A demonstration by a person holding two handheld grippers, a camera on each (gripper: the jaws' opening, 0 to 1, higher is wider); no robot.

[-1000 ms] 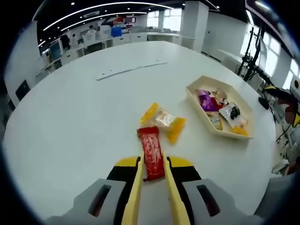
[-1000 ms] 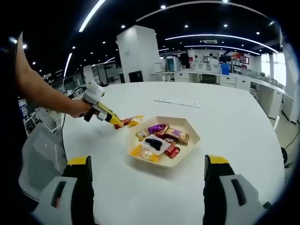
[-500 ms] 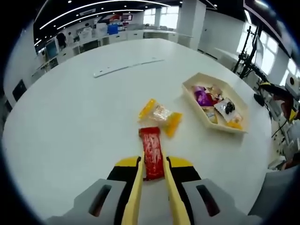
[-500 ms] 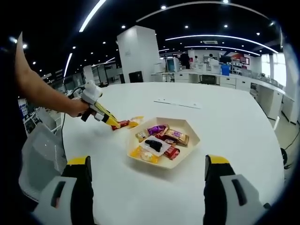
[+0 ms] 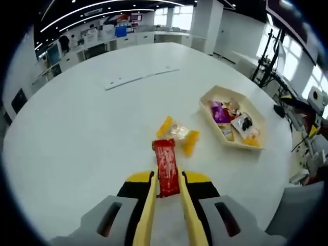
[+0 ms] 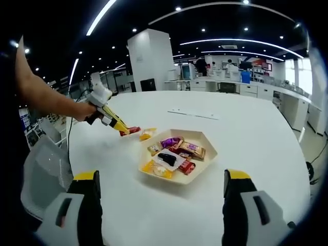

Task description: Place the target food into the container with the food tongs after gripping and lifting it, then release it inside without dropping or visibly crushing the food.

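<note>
Open-plan office, dark ceiling with curved light strips (image 6: 241,42) and spot lights. Large round white desk (image 5: 92,123). White square pillar (image 6: 151,59) behind it. Rows of white workstations (image 6: 246,86) at the back, bright windows (image 5: 177,16) far side. Grey mesh chair (image 6: 43,171) beside the desk. Tripod stands (image 5: 269,64) near the window side.

On the round table (image 5: 77,128): a snack bar (image 5: 165,173) nearest, between the jaws of the left gripper (image 5: 166,187); just beyond it, a clear-wrapped snack (image 5: 178,134); farther right, a tray (image 5: 212,119) holding several wrapped snacks. At the far side, a flat strip (image 5: 139,78). Near the right gripper (image 6: 163,192), the same tray (image 6: 205,159), with the left gripper (image 6: 123,130) beyond it to the left.
</note>
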